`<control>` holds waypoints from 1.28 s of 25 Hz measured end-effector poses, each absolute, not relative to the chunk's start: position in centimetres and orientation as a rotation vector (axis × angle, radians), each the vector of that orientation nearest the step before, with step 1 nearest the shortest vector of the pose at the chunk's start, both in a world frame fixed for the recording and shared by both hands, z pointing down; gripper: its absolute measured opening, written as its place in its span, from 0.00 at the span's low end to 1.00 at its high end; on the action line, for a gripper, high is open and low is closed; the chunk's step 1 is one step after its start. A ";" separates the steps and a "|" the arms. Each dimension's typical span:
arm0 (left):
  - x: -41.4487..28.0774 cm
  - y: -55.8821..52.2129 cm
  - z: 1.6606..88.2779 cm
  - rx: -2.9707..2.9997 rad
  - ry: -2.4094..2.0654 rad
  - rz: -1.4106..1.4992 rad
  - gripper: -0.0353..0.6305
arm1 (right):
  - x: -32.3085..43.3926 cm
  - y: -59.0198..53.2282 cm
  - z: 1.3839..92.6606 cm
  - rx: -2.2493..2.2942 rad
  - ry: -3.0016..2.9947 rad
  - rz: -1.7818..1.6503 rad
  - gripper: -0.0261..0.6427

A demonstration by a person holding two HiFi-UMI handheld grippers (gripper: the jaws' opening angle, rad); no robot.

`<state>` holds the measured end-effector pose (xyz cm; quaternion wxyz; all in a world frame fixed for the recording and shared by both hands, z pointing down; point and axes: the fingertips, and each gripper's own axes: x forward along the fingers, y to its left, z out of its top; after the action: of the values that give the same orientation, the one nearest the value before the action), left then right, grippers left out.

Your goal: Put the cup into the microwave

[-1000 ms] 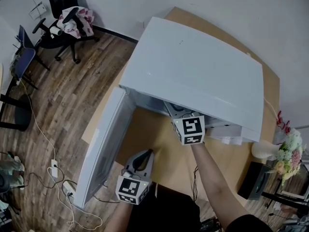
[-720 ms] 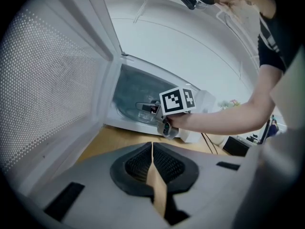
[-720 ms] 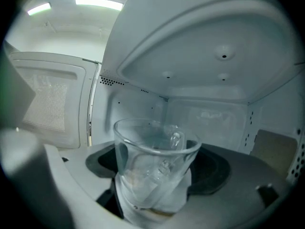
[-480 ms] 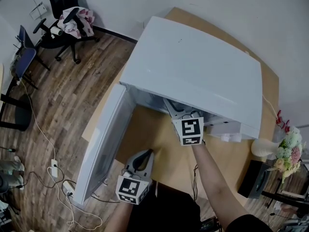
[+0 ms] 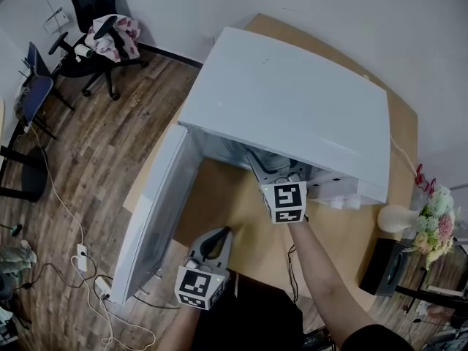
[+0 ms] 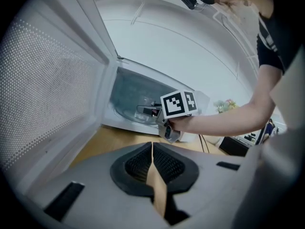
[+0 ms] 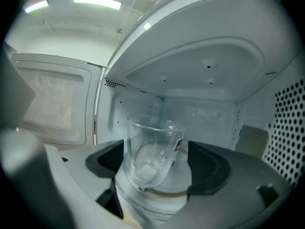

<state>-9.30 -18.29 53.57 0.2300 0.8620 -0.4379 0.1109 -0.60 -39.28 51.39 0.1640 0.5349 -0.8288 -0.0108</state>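
Note:
A clear glass cup (image 7: pixel 152 151) with a handle sits between the jaws of my right gripper (image 7: pixel 157 165), which is shut on it, just above the glass turntable (image 7: pixel 180 184) inside the white microwave (image 5: pixel 292 101). In the head view the right gripper (image 5: pixel 275 170) reaches into the cavity, and the cup is hidden there. The microwave door (image 5: pixel 157 210) swings wide open to the left. My left gripper (image 5: pixel 214 243) hangs over the table's front edge, shut with nothing in it, its pads (image 6: pixel 138 163) pressed together.
The microwave stands on a wooden table (image 5: pixel 227 203). A white vase of flowers (image 5: pixel 431 221) and a black box (image 5: pixel 384 265) stand at the right. An office chair (image 5: pixel 102 35) and floor cables (image 5: pixel 80 254) lie to the left.
My right gripper has pushed a little deeper into the microwave cavity with the cup. The left gripper has stayed where it was.

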 end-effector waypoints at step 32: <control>-9.5 -17.7 49.6 2.409 -1.220 0.240 0.06 | 0.2 -31.7 48.7 1.560 -2.450 0.229 0.59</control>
<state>-9.51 -17.65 49.61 0.2136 0.8681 -0.4397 0.0865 0.19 -31.68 48.72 0.1138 0.5321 -0.8354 0.0782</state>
